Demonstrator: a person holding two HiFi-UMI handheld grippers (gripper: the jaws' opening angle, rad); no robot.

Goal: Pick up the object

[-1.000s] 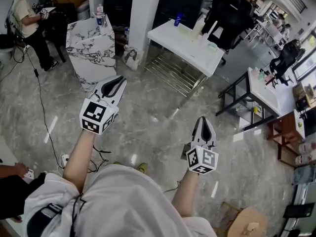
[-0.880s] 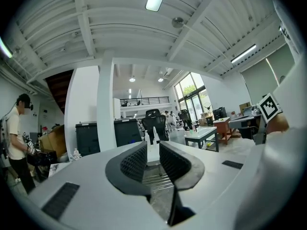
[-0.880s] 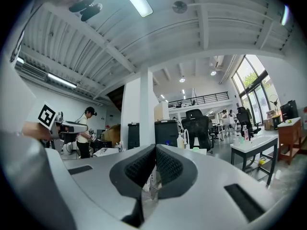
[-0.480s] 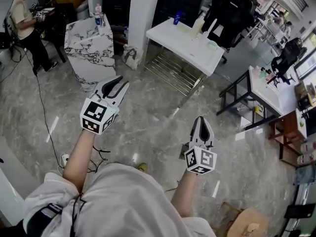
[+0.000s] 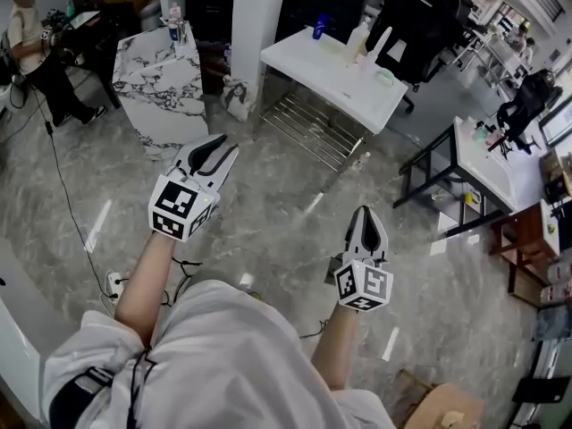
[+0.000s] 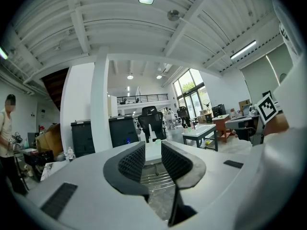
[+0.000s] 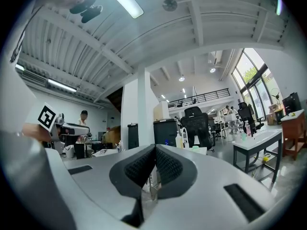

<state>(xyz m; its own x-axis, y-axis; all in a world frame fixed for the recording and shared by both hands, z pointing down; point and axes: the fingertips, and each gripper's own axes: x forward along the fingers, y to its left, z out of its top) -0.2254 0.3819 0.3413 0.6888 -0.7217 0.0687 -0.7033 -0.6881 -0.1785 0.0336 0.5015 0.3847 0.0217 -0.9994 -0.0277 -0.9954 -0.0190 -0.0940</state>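
Note:
Both grippers are held out over the grey marble floor, clear of any object. My left gripper point(image 5: 217, 147) stands open with a narrow gap and nothing between its pads; in the left gripper view point(image 6: 152, 147) it points at the white table point(image 5: 308, 68). My right gripper point(image 5: 367, 214) is shut and empty, its tips touching in the right gripper view point(image 7: 155, 150). The table is some way ahead and carries a blue bottle point(image 5: 319, 30), a white bottle point(image 5: 358, 41) and small pale items. I cannot tell which of these is the object.
A marble pedestal point(image 5: 154, 83) with bottles stands at the left, next to a white pillar point(image 5: 256, 16). A wire rack point(image 5: 313, 130) sits under the table, a black office chair point(image 5: 418, 16) behind it. A second table point(image 5: 481, 161) is at the right. A person point(image 5: 29, 38) sits far left. Cables and a power strip point(image 5: 114, 285) lie on the floor.
The view has shifted forward and the white table now sits a little nearer. A person's hand at the lower left has left the picture. Both grippers keep their pose and state.

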